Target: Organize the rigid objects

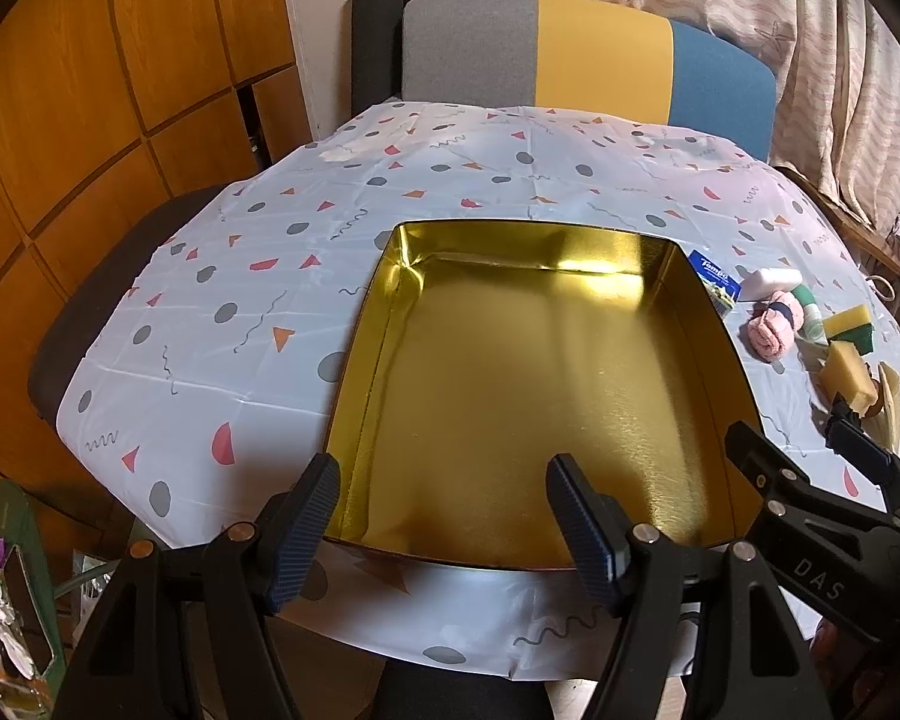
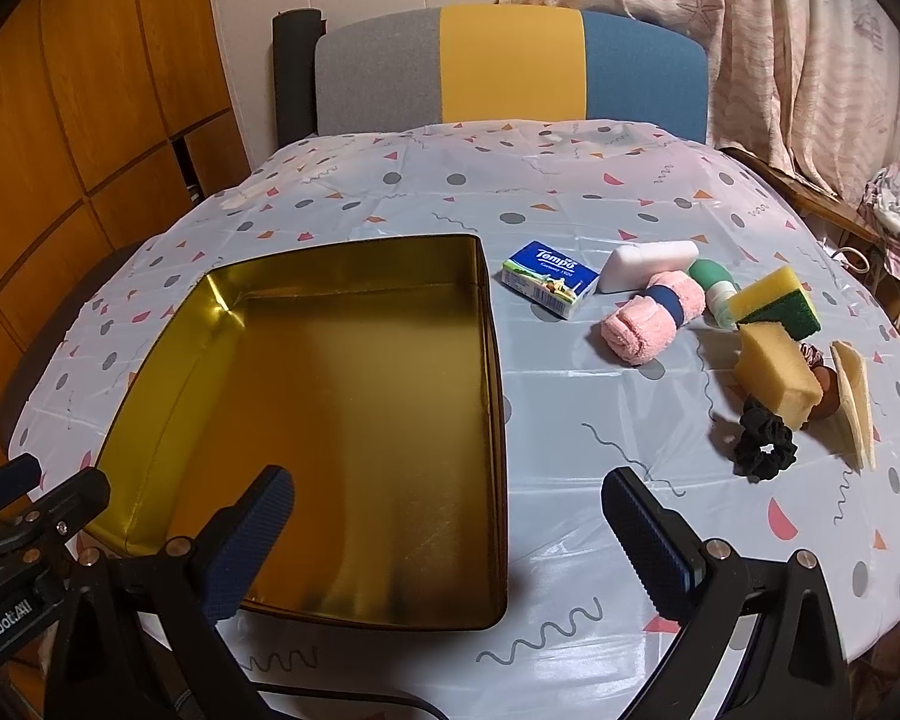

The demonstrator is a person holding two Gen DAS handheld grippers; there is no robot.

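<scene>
Nearest the viewer, the left gripper [image 1: 444, 510] hangs over the near edge of the gold tin [image 2: 306, 420], its jaws spread wide and holding nothing. The right gripper [image 2: 450, 534] hovers just beside it, over the tin's near right corner, likewise wide open, empty and touching nothing.

The tin sits on the desk [image 2: 570, 540] with nothing in it, so the sorting appears not yet begun.

To its right, apart from it, lie all the loose things: a black scrunchie [image 2: 763, 444], 2 yellow sponges [image 2: 777, 378], a rolled pink towel [image 2: 654, 318], a green bottle [image 2: 714, 282], a white block [image 2: 648, 261] and a tissue pack [image 2: 549, 279]. All are left to be moved, presumably into the tin.

Farthest back stands a chair [image 2: 510, 66].
</scene>
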